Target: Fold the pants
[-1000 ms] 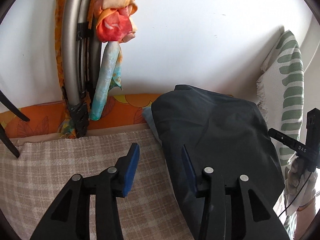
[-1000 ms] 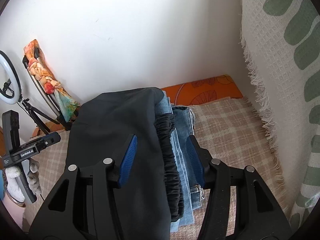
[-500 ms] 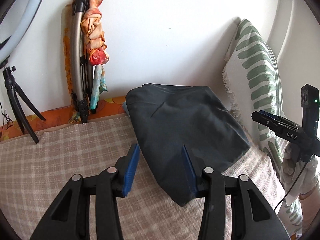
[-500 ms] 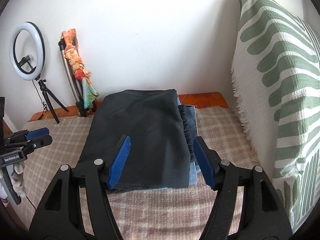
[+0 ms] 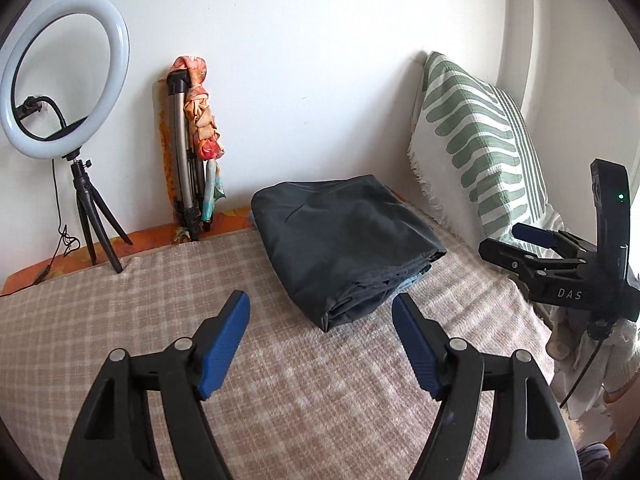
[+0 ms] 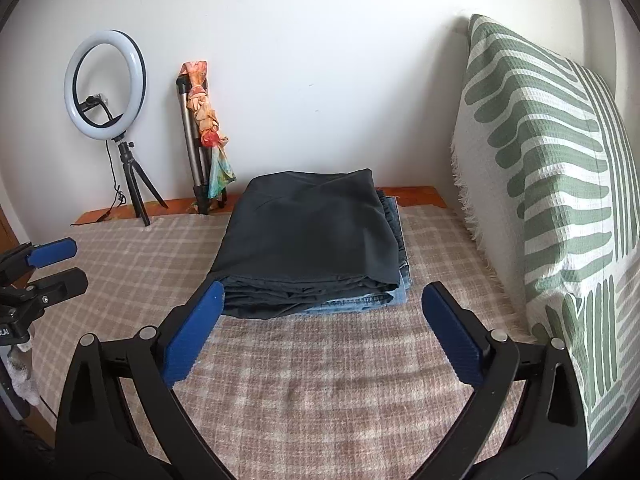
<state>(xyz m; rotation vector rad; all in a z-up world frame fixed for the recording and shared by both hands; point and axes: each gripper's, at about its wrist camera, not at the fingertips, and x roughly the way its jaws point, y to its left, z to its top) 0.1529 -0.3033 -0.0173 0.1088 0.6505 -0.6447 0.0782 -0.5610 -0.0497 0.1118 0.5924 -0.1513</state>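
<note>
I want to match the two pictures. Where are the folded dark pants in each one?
Left wrist view: the folded dark pants lie right of centre on the checked blanket, near the wall.
Right wrist view: the folded dark pants lie in the middle, stacked on folded jeans.
Shared landmark: the ring light stands at the left in both.

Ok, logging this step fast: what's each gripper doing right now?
Left gripper: open, holding nothing; jaws have just been opening.
Right gripper: open wide, holding nothing; jaws have just been opening, clear of the folded dark pants.
</note>
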